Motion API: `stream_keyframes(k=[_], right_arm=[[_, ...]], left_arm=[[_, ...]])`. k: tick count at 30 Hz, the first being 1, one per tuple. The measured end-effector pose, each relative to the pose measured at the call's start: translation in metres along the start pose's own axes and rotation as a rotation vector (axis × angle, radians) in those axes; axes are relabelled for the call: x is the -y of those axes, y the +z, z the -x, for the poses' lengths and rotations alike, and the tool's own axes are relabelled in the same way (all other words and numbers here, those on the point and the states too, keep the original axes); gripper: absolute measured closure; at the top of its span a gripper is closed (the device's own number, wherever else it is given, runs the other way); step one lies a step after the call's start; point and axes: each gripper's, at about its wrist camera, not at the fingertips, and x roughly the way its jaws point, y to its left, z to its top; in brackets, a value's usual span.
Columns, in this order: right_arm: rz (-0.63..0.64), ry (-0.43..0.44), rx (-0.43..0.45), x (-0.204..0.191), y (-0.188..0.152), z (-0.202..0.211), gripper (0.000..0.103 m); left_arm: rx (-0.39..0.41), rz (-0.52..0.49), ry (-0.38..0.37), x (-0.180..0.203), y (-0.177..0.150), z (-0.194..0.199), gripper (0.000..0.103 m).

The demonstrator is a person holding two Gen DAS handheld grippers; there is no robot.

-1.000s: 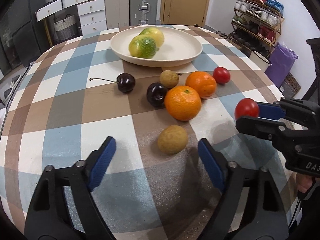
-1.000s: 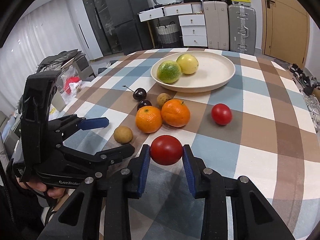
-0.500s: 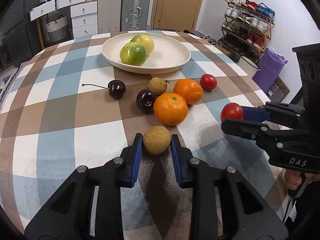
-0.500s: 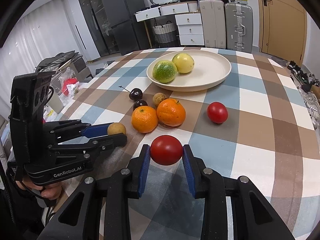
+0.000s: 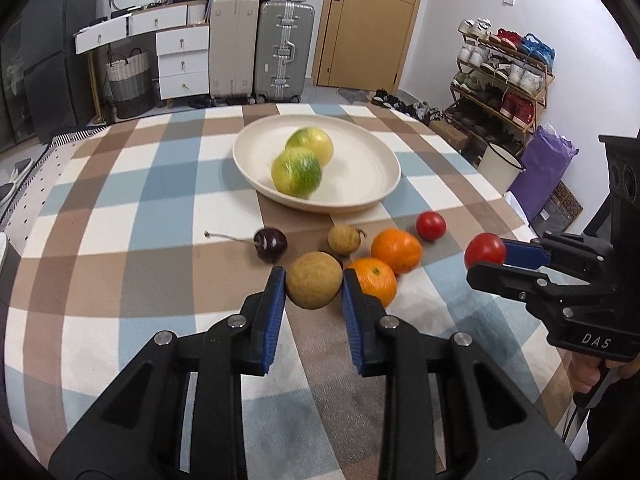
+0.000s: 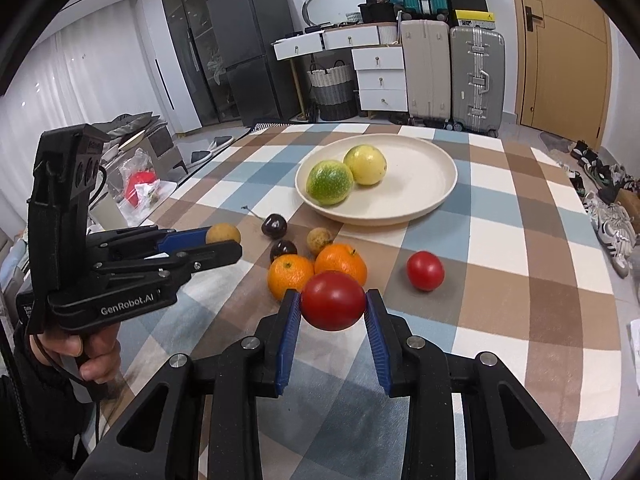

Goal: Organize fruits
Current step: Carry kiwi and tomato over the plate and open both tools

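Checked tablecloth (image 5: 132,264), plate (image 5: 384,192) toward far edge. Left gripper (image 5: 314,285) pinches tan fruit (image 5: 314,285), right gripper (image 6: 332,301) pinches tomato (image 6: 332,301), both lifted mid-table. Carry step; next, release over plate.

We see two round yellow-green citrus fruits (image 6: 330,182) touching on the left half of a cream round plate (image 6: 424,176) near the tabletop's far edge. Just before the plate's near rim lie two dark cherries (image 6: 274,225), a small tan longan (image 6: 319,239), two oranges (image 6: 341,264) touching, and a red tomato (image 6: 425,270). A second tomato (image 6: 333,300) and a larger tan longan (image 5: 314,285) are held clamped above the cloth.
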Motion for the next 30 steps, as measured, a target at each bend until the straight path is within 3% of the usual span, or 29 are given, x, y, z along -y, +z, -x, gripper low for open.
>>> stream_keyframes(k=[15,30], right_arm=[[0.002,0.009,0.063,0.013,0.038,0.008,0.070],[-0.007,0.024,0.067,0.030,0.065,-0.018,0.070]], left_arm=[[0.065,0.012,0.022,-0.009,0.039,0.006,0.078],[0.058,-0.006,0.022,-0.005,0.069,-0.029,0.078]])
